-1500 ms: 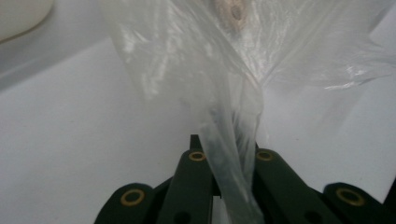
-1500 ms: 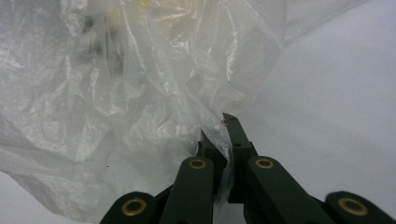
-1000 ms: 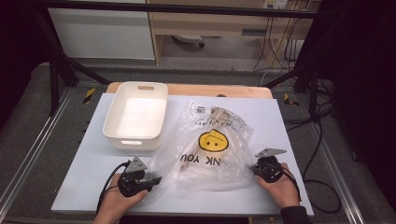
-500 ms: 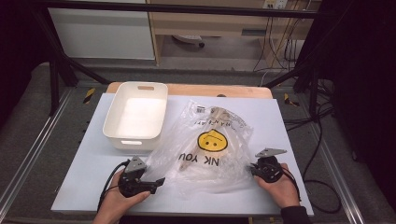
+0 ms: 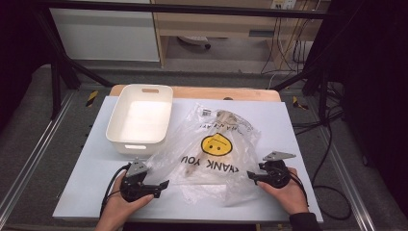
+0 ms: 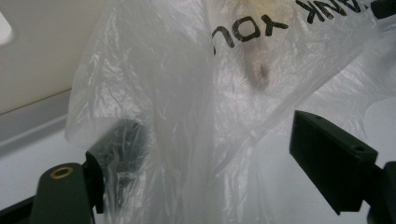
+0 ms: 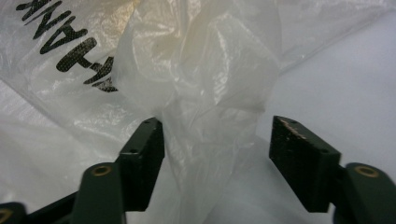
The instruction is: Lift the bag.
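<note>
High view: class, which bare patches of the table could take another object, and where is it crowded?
The pale blue table is bare right of the clear plastic bag, and along its left edge beside the white plastic tub. The near middle is crowded: bag, left gripper and right gripper.

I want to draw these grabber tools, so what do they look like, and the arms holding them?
Each hand holds a chunky black tool. The left gripper and the right gripper each have two flat, blocky black jaws, brass-coloured rivets near the jaw bases, and a grey three-cornered plate on top. A black cable loops from the left one. A dark sleeve cuff shows at the right wrist.
</note>
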